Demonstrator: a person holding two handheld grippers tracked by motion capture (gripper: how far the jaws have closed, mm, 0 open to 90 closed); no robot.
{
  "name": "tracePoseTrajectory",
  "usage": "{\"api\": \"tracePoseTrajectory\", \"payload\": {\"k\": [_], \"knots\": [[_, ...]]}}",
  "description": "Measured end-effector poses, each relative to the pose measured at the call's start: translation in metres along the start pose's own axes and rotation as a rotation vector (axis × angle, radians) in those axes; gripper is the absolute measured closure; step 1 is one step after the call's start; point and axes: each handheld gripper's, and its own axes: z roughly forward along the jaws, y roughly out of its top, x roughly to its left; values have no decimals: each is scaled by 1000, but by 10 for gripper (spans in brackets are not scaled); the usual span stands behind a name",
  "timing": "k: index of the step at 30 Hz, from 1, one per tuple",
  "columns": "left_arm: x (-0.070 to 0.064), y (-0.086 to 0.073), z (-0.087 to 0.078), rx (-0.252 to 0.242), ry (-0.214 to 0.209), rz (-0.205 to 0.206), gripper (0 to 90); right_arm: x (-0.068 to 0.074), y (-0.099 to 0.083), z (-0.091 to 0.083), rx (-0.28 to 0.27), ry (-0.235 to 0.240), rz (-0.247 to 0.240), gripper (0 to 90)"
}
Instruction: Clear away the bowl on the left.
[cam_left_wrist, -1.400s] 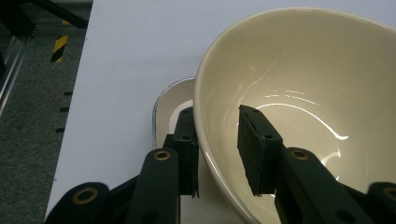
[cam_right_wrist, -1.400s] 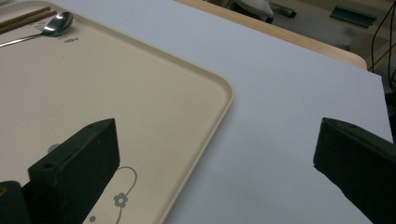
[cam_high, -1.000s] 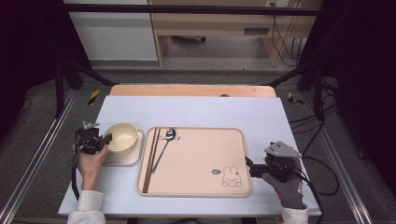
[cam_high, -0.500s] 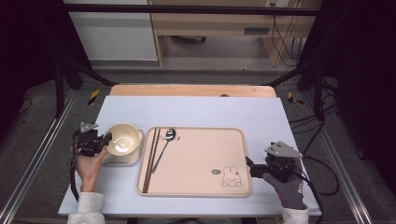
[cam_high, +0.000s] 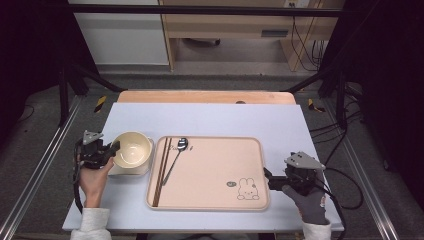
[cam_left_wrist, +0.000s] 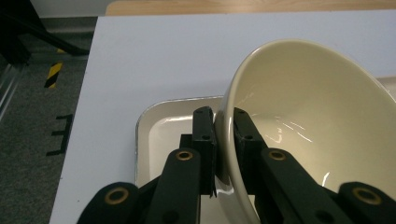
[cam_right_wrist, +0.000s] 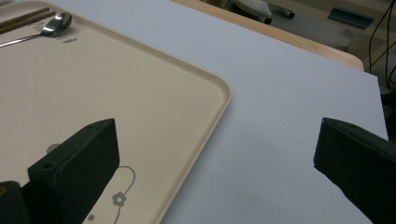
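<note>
In the left gripper view the bowl (cam_left_wrist: 308, 140) runs off the right and bottom edges and hides much of the small tray (cam_left_wrist: 159, 135) beneath it.

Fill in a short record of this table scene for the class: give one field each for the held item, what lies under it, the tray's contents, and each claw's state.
Held item: round cream ceramic bowl, tilted, its rim pinched by the left claw
Under it: small white square dish on the pale blue table
Tray: beige rectangular plastic tray with a rabbit print
Tray contents: dark wooden chopsticks and a metal spoon at its left side
Left claw: shut on the bowl's rim
Right claw: open, at the tray's right edge, holding nothing
</note>
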Motion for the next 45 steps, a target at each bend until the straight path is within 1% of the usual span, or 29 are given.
{"api": "tracePoseTrajectory", "payload": {"k": [9, 15, 20, 25, 29, 31, 32, 33, 35, 36, 39, 40, 42, 45], "knots": [[-11, 10, -20, -70, -12, 33, 824, 0, 0, 0, 2, 0, -1, 5], [-22, 14, -28, -89, -27, 60, 823, 0, 0, 0, 1, 1, 2, 5], [-35, 18, -33, -110, -52, 80, 824, 0, 0, -1, -1, 0, 0, 5], [-53, 22, -36, -121, -85, 126, 824, 0, 0, -1, 1, 0, 2, 5], [-68, 23, -35, -120, -116, 160, 824, 0, 0, -1, -1, 0, 0, 5], [-74, 23, -34, -113, -125, 180, 824, 0, 0, -1, -2, 2, 2, 5], [-80, 23, -31, -109, -134, 189, 824, 0, 0, -1, -3, 1, 2, 5], [-80, 23, -31, -109, -134, 189, 824, 0, 0, -1, -3, 1, 2, 5], [-85, 23, -30, -98, -144, 204, 824, 0, 0, -1, -3, 1, 3, 5], [-87, 22, -29, -95, -149, 205, 824, 0, 0, -1, -3, 1, 3, 5], [-94, 24, -26, -88, -156, 229, 824, 0, 0, -1, -3, 0, 3, 5], [-96, 24, -25, -90, -159, 227, 824, 0, 0, -1, -3, -1, 2, 5], [-100, 26, -24, -82, -164, 243, 824, 0, 1, -2, -2, -1, 6, 5], [-107, 27, -20, -71, -168, 255, 824, -1, 1, -3, -5, -2, 4, 5]]}}
